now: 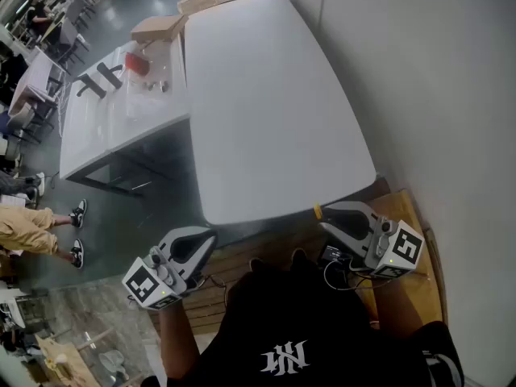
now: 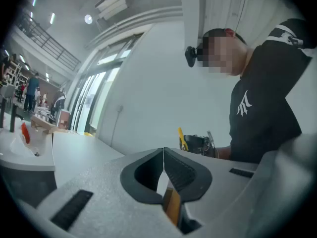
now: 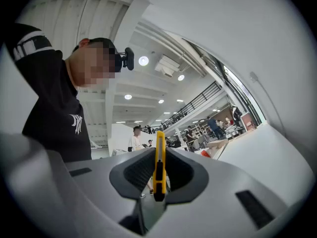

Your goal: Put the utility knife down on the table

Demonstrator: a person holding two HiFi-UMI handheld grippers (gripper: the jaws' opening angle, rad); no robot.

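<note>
A yellow utility knife (image 3: pixel 159 166) stands upright between the pads of my right gripper (image 3: pixel 159 155), which is shut on it. In the head view only the knife's yellow tip (image 1: pixel 317 212) shows, at the nose of the right gripper (image 1: pixel 324 214), just off the near edge of the white table (image 1: pixel 266 95). My left gripper (image 1: pixel 211 237) hangs below the table's near left corner, its jaws shut with nothing between them. From the left gripper view (image 2: pixel 163 153) the knife (image 2: pixel 182 137) shows in the distance beside the person's black shirt.
A second white table (image 1: pixel 89 135) stands to the left with a red object (image 1: pixel 135 63), black pieces (image 1: pixel 98 81) and a cardboard box (image 1: pixel 158 28). A white wall (image 1: pixel 427 71) runs along the right. Wooden boards (image 1: pixel 407 212) lie under the grippers. Someone's legs (image 1: pixel 32 228) are at far left.
</note>
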